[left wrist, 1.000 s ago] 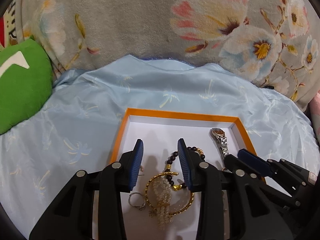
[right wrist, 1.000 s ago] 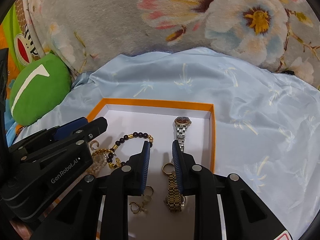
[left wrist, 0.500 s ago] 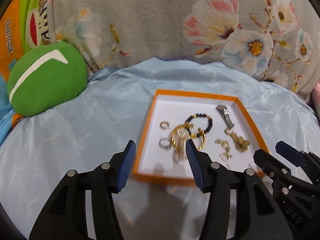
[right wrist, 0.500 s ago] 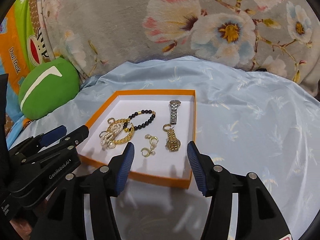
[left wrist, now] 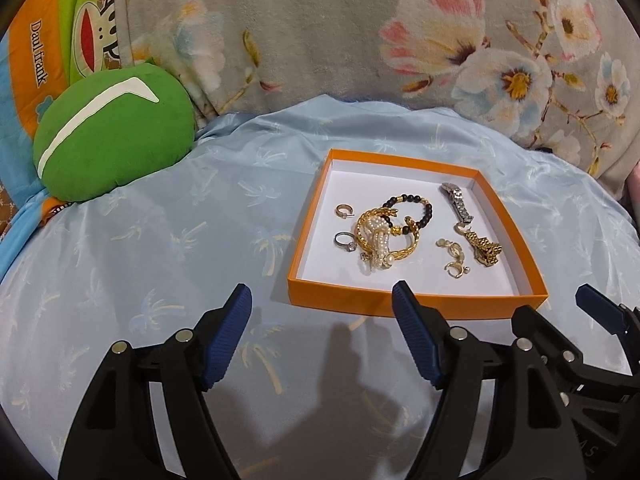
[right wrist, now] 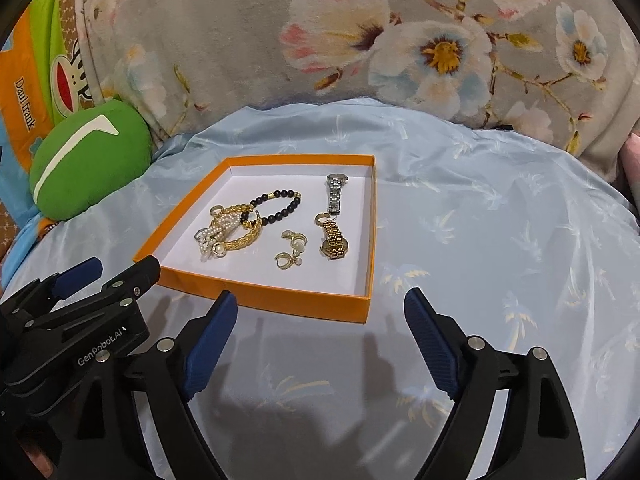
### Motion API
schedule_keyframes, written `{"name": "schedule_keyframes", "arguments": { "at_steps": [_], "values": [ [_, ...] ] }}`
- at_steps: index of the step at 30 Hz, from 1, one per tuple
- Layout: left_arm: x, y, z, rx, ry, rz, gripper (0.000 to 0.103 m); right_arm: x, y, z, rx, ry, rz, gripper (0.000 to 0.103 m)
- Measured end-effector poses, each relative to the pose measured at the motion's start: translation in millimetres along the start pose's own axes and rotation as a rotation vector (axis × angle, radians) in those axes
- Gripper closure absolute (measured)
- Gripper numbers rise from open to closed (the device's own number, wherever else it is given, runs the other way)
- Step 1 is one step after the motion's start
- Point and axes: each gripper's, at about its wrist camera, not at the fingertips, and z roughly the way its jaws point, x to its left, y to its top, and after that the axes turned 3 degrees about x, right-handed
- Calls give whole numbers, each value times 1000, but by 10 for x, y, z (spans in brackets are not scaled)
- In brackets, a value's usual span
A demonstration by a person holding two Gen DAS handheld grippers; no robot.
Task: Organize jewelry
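Note:
An orange box tray (left wrist: 404, 305) (right wrist: 280, 298) with a white floor lies on the pale blue cloth. Inside it lie a black bead bracelet (left wrist: 416, 204) (right wrist: 286, 208), a gold bangle tangled with pearls (left wrist: 380, 240) (right wrist: 228, 234), two rings (left wrist: 345, 241), gold earrings (left wrist: 454, 258) (right wrist: 290, 250), a silver watch (left wrist: 456, 200) (right wrist: 335, 194) and a gold watch (left wrist: 484, 246) (right wrist: 334, 242). My left gripper (left wrist: 322, 300) hovers just in front of the tray's near wall, its jaws opening with nothing between them. My right gripper (right wrist: 320, 308) stands near the tray's front right corner, jaws also opening and empty.
A green plush cushion (left wrist: 112, 136) (right wrist: 88, 164) sits at the left. A grey floral blanket (left wrist: 360, 40) (right wrist: 400, 40) rises behind the blue cloth (left wrist: 160, 260). An orange and blue printed fabric (left wrist: 32, 60) lies at far left.
Both grippers have pulled back out of the tray to in front of its near wall. Their jaws have spread from nearly closed to wide. The jewelry stays in the tray.

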Motion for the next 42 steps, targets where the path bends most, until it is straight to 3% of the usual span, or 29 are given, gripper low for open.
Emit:
{"name": "schedule_keyframes", "arguments": {
  "at_steps": [22, 42],
  "values": [
    [-66, -3, 21, 10, 104, 27, 29, 12, -6, 21, 17, -40, -4, 17],
    [-61, 1, 35, 17, 103, 28, 27, -28, 8, 17, 16, -44, -5, 17]
  ]
}}
